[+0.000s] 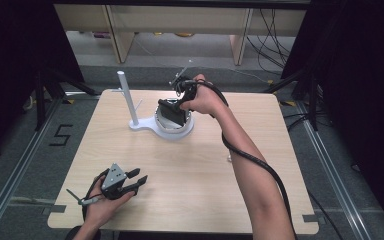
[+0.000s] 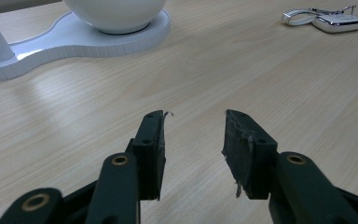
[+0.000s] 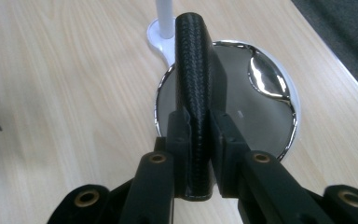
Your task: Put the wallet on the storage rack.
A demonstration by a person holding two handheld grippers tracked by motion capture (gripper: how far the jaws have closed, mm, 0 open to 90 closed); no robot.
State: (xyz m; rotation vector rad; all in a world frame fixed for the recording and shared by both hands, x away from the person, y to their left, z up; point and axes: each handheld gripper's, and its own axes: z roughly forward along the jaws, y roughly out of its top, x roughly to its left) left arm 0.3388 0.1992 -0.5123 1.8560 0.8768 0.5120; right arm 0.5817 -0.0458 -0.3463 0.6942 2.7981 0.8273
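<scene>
A black wallet (image 3: 193, 70) with a woven texture stands on edge between the jaws of my right gripper (image 3: 198, 116), and both pads press on its sides. It hangs just above a shiny bowl (image 3: 261, 116) set in a white stand. In the high view, my right gripper (image 1: 181, 102) holds the wallet (image 1: 171, 113) over the bowl (image 1: 175, 129) at the far middle of the table. My left gripper (image 1: 140, 176) rests at the front left, open, with nothing between its pads (image 2: 151, 135).
The white stand has a flat base (image 2: 74, 39) and an upright post (image 1: 128, 97) left of the bowl. A small silver key-like item (image 2: 328, 19) lies on the wood to the bowl's right. The right gripper's cable trails along the forearm (image 1: 252, 165).
</scene>
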